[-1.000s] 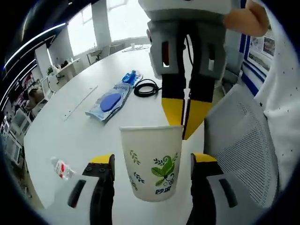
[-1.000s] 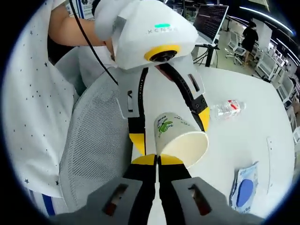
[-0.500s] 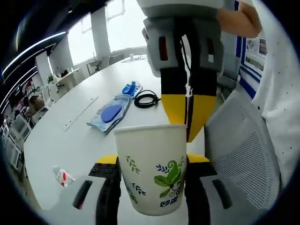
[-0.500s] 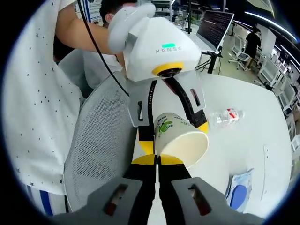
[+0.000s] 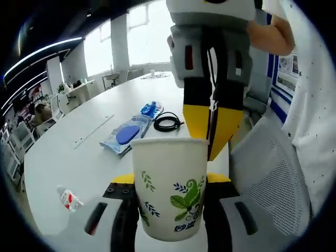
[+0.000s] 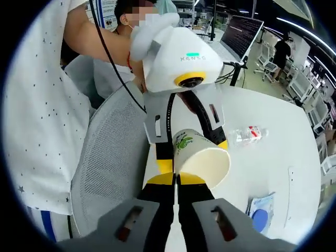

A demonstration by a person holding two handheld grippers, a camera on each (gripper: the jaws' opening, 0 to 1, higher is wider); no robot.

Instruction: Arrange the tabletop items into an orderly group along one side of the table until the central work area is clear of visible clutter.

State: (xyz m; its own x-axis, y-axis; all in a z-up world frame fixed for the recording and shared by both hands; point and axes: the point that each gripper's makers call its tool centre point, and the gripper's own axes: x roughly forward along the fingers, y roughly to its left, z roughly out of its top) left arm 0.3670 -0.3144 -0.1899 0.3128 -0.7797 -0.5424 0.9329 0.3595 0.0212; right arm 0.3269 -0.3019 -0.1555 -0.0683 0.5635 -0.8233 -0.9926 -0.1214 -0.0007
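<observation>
White paper cup (image 5: 169, 186) with a green leaf print sits clamped between the two jaws of the left gripper (image 5: 167, 195), held upright above the surface (image 5: 79, 152) and close to a grey mesh chair back (image 5: 273, 168). Directly beyond the cup, the right gripper (image 5: 210, 128) points down toward the rim with its yellow-tipped jaws pressed together, gripping nothing. In the right gripper view, the same cup (image 6: 202, 160) appears tilted, mouth toward the camera, just past the closed right gripper (image 6: 176, 179), with the left gripper (image 6: 191, 152) flanking it from above. Farther ahead of the left gripper on the surface lie a blue-and-clear packet (image 5: 126, 135), a smaller blue packet (image 5: 151, 109) and a coiled black cable (image 5: 167, 121). A small plastic bottle (image 5: 68, 199) lies to the left gripper's left, well apart from the others. A person in a white star-patterned shirt (image 6: 37, 121) holds both grippers.
</observation>
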